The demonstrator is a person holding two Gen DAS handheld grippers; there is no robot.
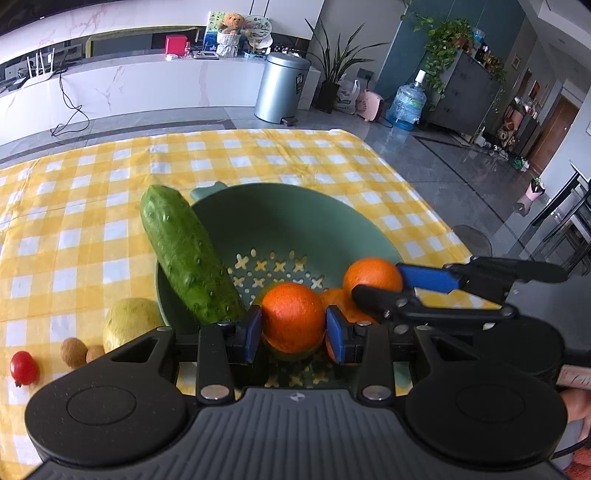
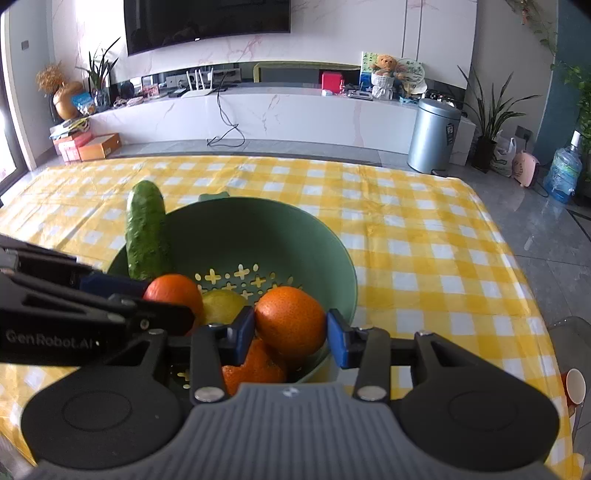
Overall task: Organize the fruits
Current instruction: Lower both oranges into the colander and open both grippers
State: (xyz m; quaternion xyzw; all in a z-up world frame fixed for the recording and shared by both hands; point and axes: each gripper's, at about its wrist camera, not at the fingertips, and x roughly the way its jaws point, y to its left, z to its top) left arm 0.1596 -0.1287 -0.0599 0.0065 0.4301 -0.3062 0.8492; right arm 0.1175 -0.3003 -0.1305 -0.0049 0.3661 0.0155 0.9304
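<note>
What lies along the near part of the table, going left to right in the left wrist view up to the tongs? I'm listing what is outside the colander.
cherry tomato → larger brown longan-like fruit → smaller brown one → yellow-green lemon → cucumber, leaning on the green colander rim.

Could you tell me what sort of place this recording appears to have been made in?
Most likely the living room of a home. A wall-mounted television hangs above a long marble-look media console, a teddy bear sits on it, and potted plants stand nearby. The work happens at a table with a yellow checked tablecloth.
</note>
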